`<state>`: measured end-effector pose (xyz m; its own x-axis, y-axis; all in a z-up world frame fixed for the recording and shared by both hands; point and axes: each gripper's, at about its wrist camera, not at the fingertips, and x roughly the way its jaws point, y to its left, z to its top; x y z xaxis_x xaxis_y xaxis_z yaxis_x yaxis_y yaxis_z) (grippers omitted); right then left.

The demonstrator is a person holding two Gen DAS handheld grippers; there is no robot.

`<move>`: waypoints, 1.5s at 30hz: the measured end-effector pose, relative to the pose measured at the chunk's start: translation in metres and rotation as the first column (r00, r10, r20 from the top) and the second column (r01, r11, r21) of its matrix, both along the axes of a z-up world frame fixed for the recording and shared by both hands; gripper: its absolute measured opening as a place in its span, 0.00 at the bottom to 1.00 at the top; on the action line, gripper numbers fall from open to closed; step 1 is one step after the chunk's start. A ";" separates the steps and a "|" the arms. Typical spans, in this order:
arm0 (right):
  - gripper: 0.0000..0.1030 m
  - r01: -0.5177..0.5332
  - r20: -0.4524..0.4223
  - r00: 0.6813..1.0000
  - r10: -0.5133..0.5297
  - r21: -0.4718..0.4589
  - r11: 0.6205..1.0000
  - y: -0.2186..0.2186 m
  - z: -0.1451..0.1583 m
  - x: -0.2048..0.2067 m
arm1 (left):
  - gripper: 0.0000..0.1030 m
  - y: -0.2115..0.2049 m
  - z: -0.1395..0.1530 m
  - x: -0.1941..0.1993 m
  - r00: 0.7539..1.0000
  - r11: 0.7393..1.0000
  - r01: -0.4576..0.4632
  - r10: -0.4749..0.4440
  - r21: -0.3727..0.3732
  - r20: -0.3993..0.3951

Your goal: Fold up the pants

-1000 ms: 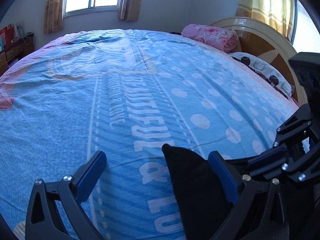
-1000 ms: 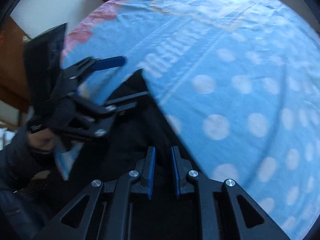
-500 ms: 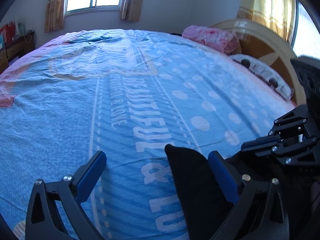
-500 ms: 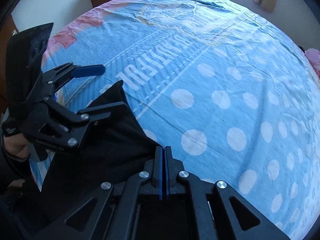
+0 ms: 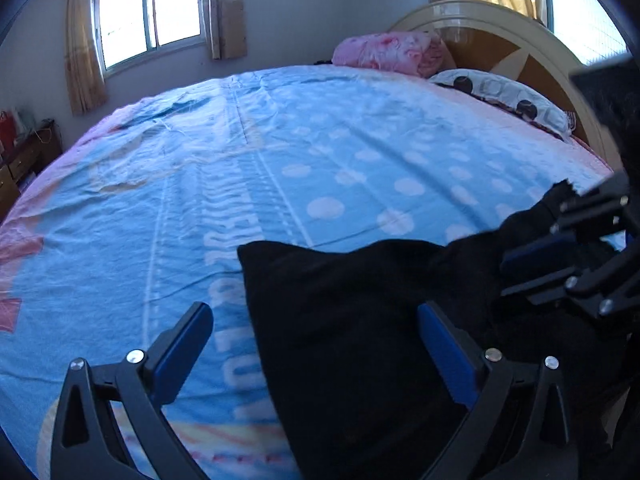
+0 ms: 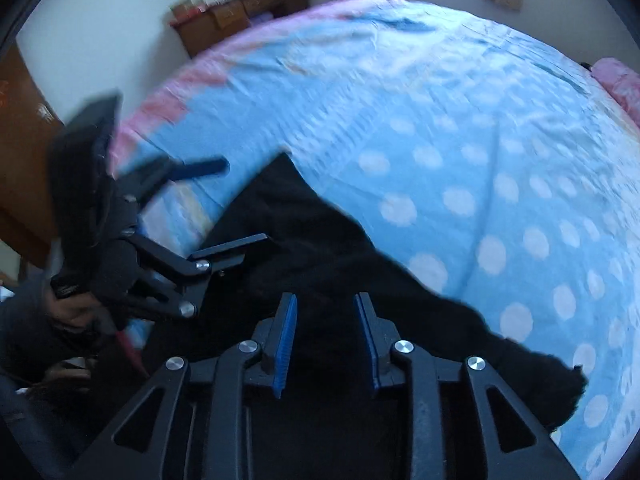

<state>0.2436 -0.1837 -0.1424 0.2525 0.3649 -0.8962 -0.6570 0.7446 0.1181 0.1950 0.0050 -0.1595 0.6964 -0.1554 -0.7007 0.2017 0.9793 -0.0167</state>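
- far left in your left wrist view, a wooden dresser [image 5: 18,164] stands by the wall under the window [image 5: 150,12]
- your left gripper [image 5: 316,344] has its jaws wide apart; the left pad sits over the blue bedsheet [image 5: 340,152], the right pad over black cloth, and neither presses on anything
- the black pants [image 5: 360,320] lie on the near edge of the bed, a squared corner pointing up the sheet, the rest spreading right under both grippers
- further right at the head of the bed, a pink blanket [image 5: 392,50] and a spotted pillow [image 5: 504,94] rest against the headboard [image 5: 516,32]
- your right gripper [image 6: 326,338] is opening its jaws; the pants [image 6: 320,232] lie under and between the pads, which stand clear of the cloth
- in that view a hand [image 6: 70,312] grips the left gripper's handle at far left
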 end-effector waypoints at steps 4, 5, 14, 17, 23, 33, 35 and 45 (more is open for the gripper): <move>0.29 0.069 -0.079 0.995 -0.060 0.123 0.990 -0.022 -0.004 0.011 | 1.00 0.021 -0.007 0.015 0.995 0.991 -0.044 0.032 -0.125 -0.096; 0.29 0.074 -0.079 0.995 -0.064 0.129 0.989 -0.028 -0.003 0.008 | 1.00 0.020 -0.005 0.013 0.995 0.992 -0.041 0.029 -0.118 -0.097; 0.46 0.149 0.109 0.982 -0.157 0.080 0.986 -0.094 0.023 -0.087 | 1.00 0.011 0.018 -0.051 0.999 0.992 -0.051 0.049 -0.115 -0.016; 0.47 0.173 0.122 0.977 -0.178 0.046 0.984 -0.106 0.004 -0.102 | 1.00 -0.007 0.004 -0.049 0.998 0.998 -0.042 0.039 -0.051 -0.047; 0.47 0.210 0.204 0.955 -0.218 0.057 0.976 -0.112 -0.008 -0.112 | 1.00 -0.007 -0.005 -0.051 0.995 0.996 -0.079 0.076 -0.050 -0.070; 0.48 0.164 0.293 0.940 -0.178 0.070 0.984 -0.095 -0.008 -0.141 | 1.00 -0.020 -0.002 -0.083 0.995 0.996 -0.075 0.071 -0.051 -0.071; 0.48 0.169 0.275 0.944 -0.184 0.077 0.983 -0.096 -0.019 -0.137 | 1.00 -0.025 -0.008 -0.086 0.994 0.997 -0.068 0.064 -0.043 -0.084; 0.48 0.220 0.193 0.943 -0.272 0.253 0.942 -0.127 0.018 -0.135 | 1.00 -0.018 -0.012 -0.086 0.993 0.992 -0.072 0.062 -0.101 -0.100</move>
<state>0.1084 -0.3108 -0.1243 0.5433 0.4504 -0.7085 -0.4849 0.8573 0.1732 0.1093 -0.0129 -0.1713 0.6374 -0.1863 -0.7477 0.1279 0.9825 -0.1358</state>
